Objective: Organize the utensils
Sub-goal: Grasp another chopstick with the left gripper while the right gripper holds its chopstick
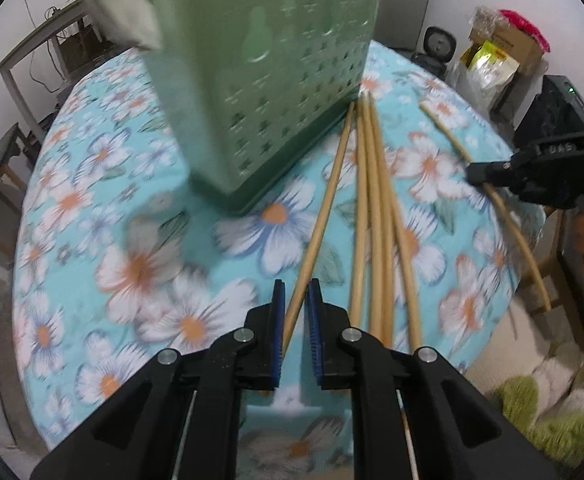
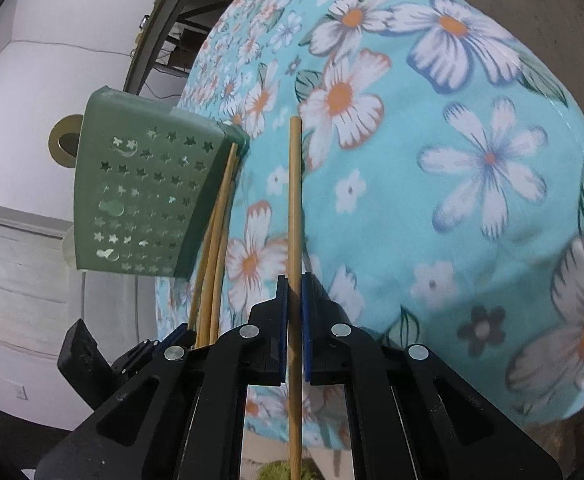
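Wooden chopstick (image 2: 294, 200) is pinched in the right claw (image 2: 294, 284); the left claw (image 1: 295, 288) pinches another chopstick (image 1: 323, 208) beside the green basket (image 1: 268, 80).

Even indoor light, motion blur, strong fisheye bending with dark corners

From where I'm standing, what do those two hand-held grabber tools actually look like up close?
Both are matte black plastic. The left gripper and right gripper each have two flat fingers lined with ribbed blue pads, joined by angled black links with round silver pins. Thin metal rods run back between the links. In the left view, the right one shows a handle, raised lettering and a small green light.
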A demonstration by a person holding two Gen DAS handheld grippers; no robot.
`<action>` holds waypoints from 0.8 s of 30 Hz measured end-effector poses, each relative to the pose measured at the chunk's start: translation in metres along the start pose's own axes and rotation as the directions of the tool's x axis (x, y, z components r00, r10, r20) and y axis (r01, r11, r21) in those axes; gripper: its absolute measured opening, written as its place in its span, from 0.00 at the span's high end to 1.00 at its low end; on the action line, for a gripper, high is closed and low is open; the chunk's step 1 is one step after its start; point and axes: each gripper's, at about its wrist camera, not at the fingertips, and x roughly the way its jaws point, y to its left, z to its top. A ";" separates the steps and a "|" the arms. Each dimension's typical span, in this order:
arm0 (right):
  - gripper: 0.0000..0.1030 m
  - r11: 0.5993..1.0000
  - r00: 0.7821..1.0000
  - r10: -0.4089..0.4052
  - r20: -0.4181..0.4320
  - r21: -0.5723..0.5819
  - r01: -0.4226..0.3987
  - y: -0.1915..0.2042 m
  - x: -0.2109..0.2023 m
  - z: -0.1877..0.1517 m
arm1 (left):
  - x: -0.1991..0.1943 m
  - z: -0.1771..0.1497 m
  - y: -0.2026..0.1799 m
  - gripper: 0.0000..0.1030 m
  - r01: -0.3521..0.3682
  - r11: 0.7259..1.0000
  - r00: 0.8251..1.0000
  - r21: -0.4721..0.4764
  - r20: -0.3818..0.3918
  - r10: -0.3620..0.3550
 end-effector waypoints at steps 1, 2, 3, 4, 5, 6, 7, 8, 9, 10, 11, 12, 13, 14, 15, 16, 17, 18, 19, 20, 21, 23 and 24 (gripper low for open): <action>0.96 1.000 1.000 -0.002 -0.005 0.000 0.002 -0.001 -0.001 -0.002 | -0.002 -0.002 0.002 0.89 -0.003 1.000 1.000 0.000 -0.007 0.003; 0.96 1.000 1.000 -0.005 -0.011 -0.003 0.005 0.000 -0.002 -0.003 | -0.003 -0.003 0.004 0.89 -0.006 1.000 1.000 -0.001 -0.015 0.006; 0.95 1.000 1.000 -0.008 -0.015 -0.006 0.008 0.001 -0.002 -0.004 | -0.004 -0.004 0.006 0.88 -0.005 1.000 1.000 -0.003 -0.017 0.004; 0.94 1.000 1.000 -0.010 -0.019 -0.008 0.010 0.002 -0.002 -0.004 | -0.005 -0.004 0.008 0.88 0.000 1.000 1.000 -0.006 -0.021 0.000; 0.92 1.000 1.000 -0.013 -0.020 -0.013 0.013 0.003 -0.003 -0.003 | -0.007 -0.003 0.009 0.88 0.003 1.000 1.000 -0.010 -0.021 -0.003; 0.92 1.000 1.000 -0.019 -0.023 -0.021 0.018 0.005 -0.003 -0.003 | -0.008 -0.003 0.010 0.86 0.005 1.000 1.000 -0.013 -0.017 -0.006; 0.90 0.999 0.999 -0.023 -0.022 -0.030 0.023 0.007 -0.003 -0.002 | -0.010 0.000 0.011 0.84 0.012 1.000 1.000 -0.018 -0.005 -0.012; 0.87 0.999 0.999 -0.027 -0.019 -0.038 0.027 0.010 -0.002 -0.001 | -0.010 0.003 0.010 0.84 0.016 1.000 1.000 -0.020 0.002 -0.016; 0.86 0.999 0.999 -0.032 -0.017 -0.044 0.031 0.013 0.000 0.002 | -0.008 0.007 0.008 0.84 0.020 1.000 1.000 -0.022 0.010 -0.020; 0.85 0.998 0.999 -0.040 -0.013 -0.054 0.039 0.015 0.000 0.003 | -0.007 0.011 0.006 0.84 0.023 1.000 1.000 -0.021 0.017 -0.022; 0.84 0.997 0.999 -0.049 -0.008 -0.061 0.048 0.019 0.002 0.006 | -0.004 0.015 0.002 0.84 0.027 0.999 0.999 -0.018 0.023 -0.027; 0.83 0.996 0.998 -0.057 -0.001 -0.069 0.057 0.022 0.004 0.008 | -0.002 0.020 0.000 0.84 0.032 0.999 0.999 -0.010 0.031 -0.032; 0.82 0.995 0.998 -0.063 0.005 -0.075 0.064 0.024 0.005 0.010 | 0.000 0.022 -0.002 0.84 0.031 1.000 0.999 -0.006 0.034 -0.030; 0.81 0.995 0.998 -0.067 0.009 -0.079 0.067 0.026 0.006 0.011 | 0.003 0.025 -0.004 0.84 0.031 1.000 0.999 0.000 0.036 -0.031; 0.81 0.994 0.997 -0.072 0.014 -0.083 0.073 0.027 0.007 0.013 | 0.007 0.030 -0.005 0.84 0.036 0.999 0.998 0.003 0.041 -0.036; 0.81 0.993 0.997 -0.078 0.019 -0.088 0.079 0.028 0.008 0.015 | 0.009 0.033 -0.006 0.84 0.040 0.999 0.998 0.004 0.045 -0.040; 0.81 0.993 0.996 -0.080 0.023 -0.090 0.082 0.029 0.009 0.017 | 0.012 0.037 -0.008 0.84 0.045 0.999 0.998 0.006 0.053 -0.045; 0.81 0.992 0.996 -0.081 0.026 -0.092 0.084 0.030 0.011 0.018 | 0.015 0.042 -0.009 0.84 0.047 0.999 0.997 0.007 0.060 -0.048; 0.81 0.992 0.996 -0.084 0.029 -0.093 0.086 0.030 0.013 0.020 | 0.017 0.045 -0.010 0.84 0.049 0.999 0.997 0.008 0.065 -0.049; 0.81 0.992 0.996 -0.085 0.031 -0.094 0.088 0.031 0.015 0.021 | 0.019 0.049 -0.011 0.84 0.051 0.999 0.996 0.009 0.069 -0.051; 0.81 0.991 0.996 -0.087 0.032 -0.099 0.090 0.032 0.017 0.023 | 0.023 0.053 -0.013 0.84 0.054 0.998 0.996 0.012 0.071 -0.054; 0.81 0.989 0.995 -0.093 0.037 -0.110 0.096 0.035 0.020 0.026 | 0.027 0.058 -0.016 0.84 0.060 0.998 0.995 0.017 0.074 -0.061; 0.81 0.988 0.995 -0.096 0.041 -0.118 0.100 0.037 0.022 0.028 | 0.029 0.062 -0.018 0.84 0.065 0.998 0.995 0.021 0.077 -0.066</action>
